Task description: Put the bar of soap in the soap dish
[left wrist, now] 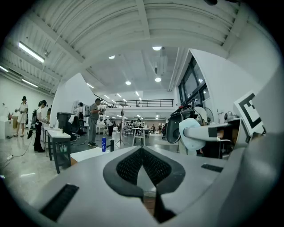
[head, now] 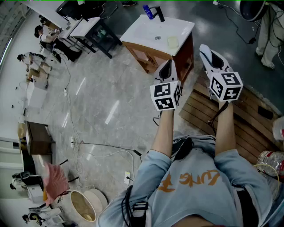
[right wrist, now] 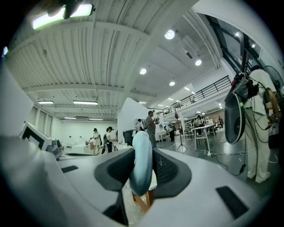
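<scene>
A pale blue bar of soap (right wrist: 141, 165) stands on edge between the dark pads of my right gripper (right wrist: 143, 153), which is shut on it and held level. In the head view that gripper (head: 207, 55) hovers over the right end of a white sink counter (head: 146, 31) on a wooden cabinet. A pale yellow soap dish (head: 172, 42) lies on the counter near the drain. My left gripper (head: 167, 67) is beside it to the left, also level; in the left gripper view its fingertips (left wrist: 142, 150) meet with nothing between them.
A blue bottle (head: 147, 12) and a black faucet (head: 159, 14) stand at the counter's far edge. A wooden pallet (head: 248, 119) lies under my right side. Cables run across the tiled floor (head: 102, 106). Desks and several people fill the far left.
</scene>
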A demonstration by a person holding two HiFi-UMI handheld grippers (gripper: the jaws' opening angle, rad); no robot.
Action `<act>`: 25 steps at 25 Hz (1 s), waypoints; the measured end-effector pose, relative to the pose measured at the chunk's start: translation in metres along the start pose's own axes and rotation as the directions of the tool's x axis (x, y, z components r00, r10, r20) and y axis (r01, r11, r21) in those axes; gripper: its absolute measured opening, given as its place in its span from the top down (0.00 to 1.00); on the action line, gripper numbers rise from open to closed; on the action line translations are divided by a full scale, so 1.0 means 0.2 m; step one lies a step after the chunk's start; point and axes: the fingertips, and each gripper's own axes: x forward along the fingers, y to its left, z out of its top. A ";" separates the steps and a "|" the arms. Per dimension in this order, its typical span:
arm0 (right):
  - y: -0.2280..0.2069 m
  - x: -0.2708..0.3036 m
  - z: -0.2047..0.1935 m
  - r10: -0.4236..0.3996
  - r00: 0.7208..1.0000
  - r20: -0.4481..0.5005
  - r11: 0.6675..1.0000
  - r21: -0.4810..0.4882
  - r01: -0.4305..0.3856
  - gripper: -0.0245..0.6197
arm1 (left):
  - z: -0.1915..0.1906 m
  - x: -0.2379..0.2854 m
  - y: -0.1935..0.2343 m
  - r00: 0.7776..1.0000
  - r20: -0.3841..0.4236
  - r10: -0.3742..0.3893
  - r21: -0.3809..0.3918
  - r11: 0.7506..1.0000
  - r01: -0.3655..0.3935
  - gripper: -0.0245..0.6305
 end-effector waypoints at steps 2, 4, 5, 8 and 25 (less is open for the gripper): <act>0.00 0.01 0.01 0.011 1.000 0.010 1.000 -0.014 -0.010 0.75 | 0.00 0.02 0.00 1.000 0.007 0.004 0.000 1.000 -0.004 0.93; -0.01 0.02 0.02 0.019 1.000 0.015 1.000 -0.024 -0.019 0.75 | 0.00 0.03 0.00 1.000 0.014 0.006 0.000 1.000 -0.006 0.93; -0.01 0.03 0.02 0.022 1.000 0.014 0.999 -0.025 -0.021 0.75 | 0.00 0.04 0.00 1.000 0.016 0.005 0.000 1.000 -0.005 0.93; -0.02 0.04 0.02 0.024 1.000 0.006 1.000 -0.003 -0.024 0.75 | 0.02 0.05 -0.01 1.000 0.023 0.004 0.000 1.000 -0.004 0.93; -0.10 0.08 0.15 0.026 0.998 0.062 1.000 0.001 -0.026 0.75 | 0.06 0.09 0.15 0.998 0.038 0.059 -0.024 0.998 -0.058 0.93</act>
